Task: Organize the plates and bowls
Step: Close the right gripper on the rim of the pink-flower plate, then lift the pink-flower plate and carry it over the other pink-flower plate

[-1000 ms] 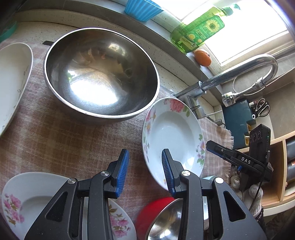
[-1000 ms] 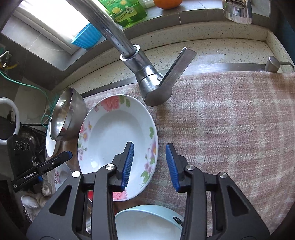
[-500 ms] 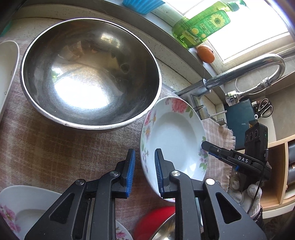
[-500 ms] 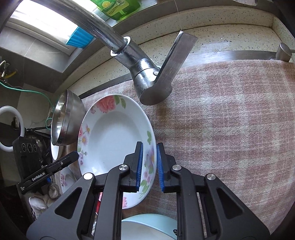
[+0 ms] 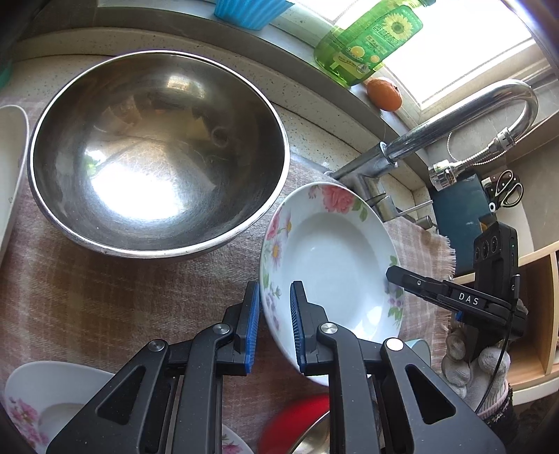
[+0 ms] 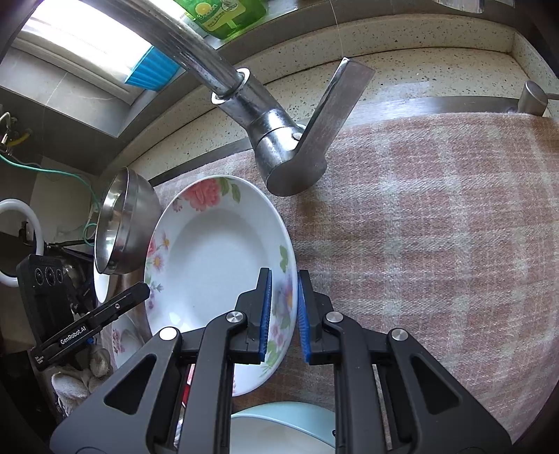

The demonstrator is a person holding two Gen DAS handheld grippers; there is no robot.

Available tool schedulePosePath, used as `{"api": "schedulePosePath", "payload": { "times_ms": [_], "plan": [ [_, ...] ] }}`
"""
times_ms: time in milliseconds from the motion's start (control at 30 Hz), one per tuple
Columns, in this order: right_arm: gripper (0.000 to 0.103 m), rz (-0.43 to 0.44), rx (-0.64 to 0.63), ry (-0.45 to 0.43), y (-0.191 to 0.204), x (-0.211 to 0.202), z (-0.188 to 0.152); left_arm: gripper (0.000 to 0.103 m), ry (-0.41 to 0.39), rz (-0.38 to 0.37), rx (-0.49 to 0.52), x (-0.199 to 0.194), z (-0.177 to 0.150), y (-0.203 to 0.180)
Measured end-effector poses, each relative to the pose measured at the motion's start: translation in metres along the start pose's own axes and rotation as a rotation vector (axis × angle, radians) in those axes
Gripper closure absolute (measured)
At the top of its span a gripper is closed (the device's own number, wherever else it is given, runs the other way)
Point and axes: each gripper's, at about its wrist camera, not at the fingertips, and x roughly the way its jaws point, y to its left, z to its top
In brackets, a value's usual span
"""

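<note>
Jaws of left gripper (image 5: pixel 274 316) and right gripper (image 6: pixel 283 314) clamped on floral plate (image 5: pixel 335 258) rim.

White plate (image 5: pixel 332 258) with pink flowers, seemingly pink-checked cloth (image 6: pixel 436 227)

Chrome faucet (image 5: pixel 450 132) over plaid cloth (image 6: pixel 436 227); green soap bottle (image 5: pixel 367 45), orange fruit (image 5: pixel 383 93), blue ribbed cup (image 5: pixel 244 12) on windowsill; scissors (image 5: pixel 506 190) at right.
</note>
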Motion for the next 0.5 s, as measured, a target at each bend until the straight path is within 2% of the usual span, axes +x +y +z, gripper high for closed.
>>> {"api": "schedulePosePath", "payload": {
  "times_ms": [500],
  "plan": [
    [0.089, 0.013, -0.009, -0.055, 0.007, -0.031, -0.006, 0.088, -0.042, -0.023, 0.029, -0.019, -0.002, -0.005]
  ]
}}
